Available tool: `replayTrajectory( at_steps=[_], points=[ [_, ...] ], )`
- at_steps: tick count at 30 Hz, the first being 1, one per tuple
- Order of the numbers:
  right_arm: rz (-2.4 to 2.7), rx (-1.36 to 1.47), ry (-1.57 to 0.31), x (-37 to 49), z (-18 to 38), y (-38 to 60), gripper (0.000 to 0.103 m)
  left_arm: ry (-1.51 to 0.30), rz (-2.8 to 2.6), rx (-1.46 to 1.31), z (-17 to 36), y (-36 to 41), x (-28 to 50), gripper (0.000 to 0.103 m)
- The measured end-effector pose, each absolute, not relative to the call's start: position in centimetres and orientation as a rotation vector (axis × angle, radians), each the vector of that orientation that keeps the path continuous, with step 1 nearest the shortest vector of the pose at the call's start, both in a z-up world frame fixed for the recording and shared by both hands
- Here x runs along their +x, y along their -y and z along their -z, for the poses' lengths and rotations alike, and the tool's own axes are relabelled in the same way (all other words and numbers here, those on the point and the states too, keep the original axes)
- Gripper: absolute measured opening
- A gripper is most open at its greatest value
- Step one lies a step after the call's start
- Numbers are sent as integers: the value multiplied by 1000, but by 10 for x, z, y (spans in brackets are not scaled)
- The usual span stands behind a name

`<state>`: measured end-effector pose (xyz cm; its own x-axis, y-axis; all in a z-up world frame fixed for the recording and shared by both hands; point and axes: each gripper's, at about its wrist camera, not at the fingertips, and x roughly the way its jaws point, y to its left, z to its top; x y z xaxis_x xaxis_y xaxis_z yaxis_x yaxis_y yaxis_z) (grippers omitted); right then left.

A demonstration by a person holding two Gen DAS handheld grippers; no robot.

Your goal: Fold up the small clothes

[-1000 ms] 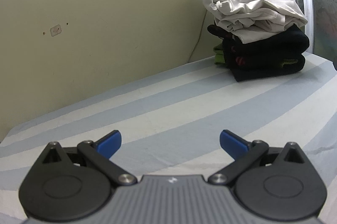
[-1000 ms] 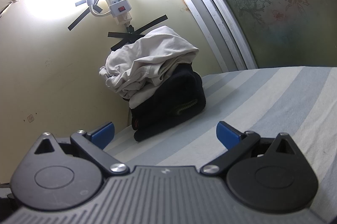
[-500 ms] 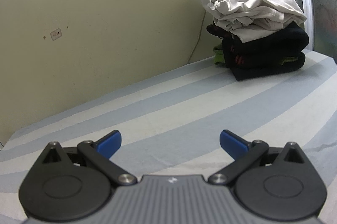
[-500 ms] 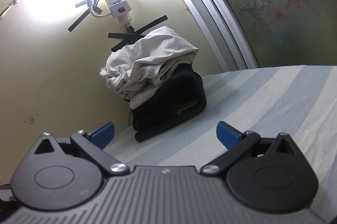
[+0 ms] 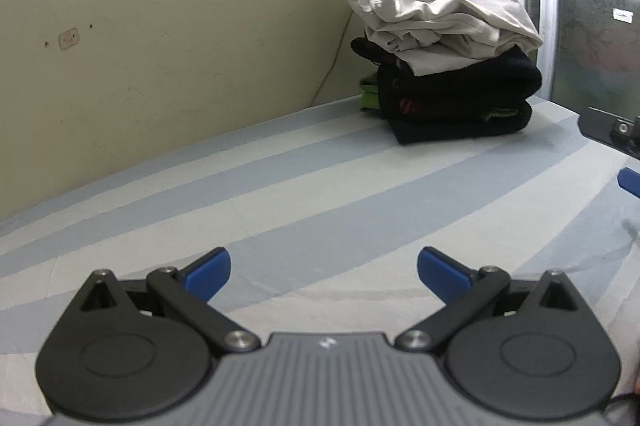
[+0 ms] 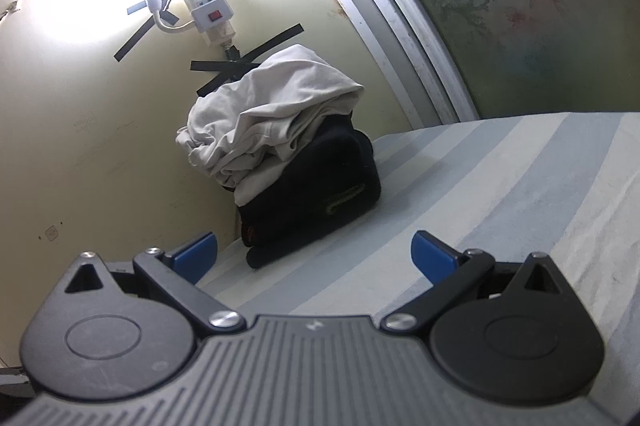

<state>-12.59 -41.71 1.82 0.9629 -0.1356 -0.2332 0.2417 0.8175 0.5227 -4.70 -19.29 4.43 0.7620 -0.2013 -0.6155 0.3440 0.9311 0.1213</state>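
Both grippers were wide open and empty. The left gripper (image 5: pixel 324 266) had its blue fingertips (image 5: pixel 208 272) spread far apart above the striped sheet (image 5: pixel 280 193), nothing between them. The right gripper (image 6: pixel 314 250) was parted just as wide, also holding nothing.

The clothes were well ahead of both: a stack in the corner against the wall, a crumpled white garment (image 5: pixel 432 13) on top of folded black clothes (image 5: pixel 460 97).

The left wrist view alone caught a bit of green fabric (image 5: pixel 368 93) poking out at the stack's wall side, a thin cord (image 5: pixel 334 57) running down the wall, and the edge of the other gripper at the right border, one blue tip (image 5: pixel 630 179) showing.

The right wrist view alone showed the white power strip (image 6: pixel 206 5) with a red switch, taped up with black strips (image 6: pixel 248 63) above the pile, a bright glare beside it, and the patterned glass panel (image 6: pixel 540 5) at the right.
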Motion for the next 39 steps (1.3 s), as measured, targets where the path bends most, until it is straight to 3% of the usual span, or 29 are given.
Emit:
replayTrajectory(
  at_steps=[24,39],
  points=[
    [179,587,-190,-126,-17,419,103,-594,282,262,-49,196,-55,103],
    [121,445,-307,-109,-25,396,103,-613,257,229,-55,184,-44,103]
  ],
)
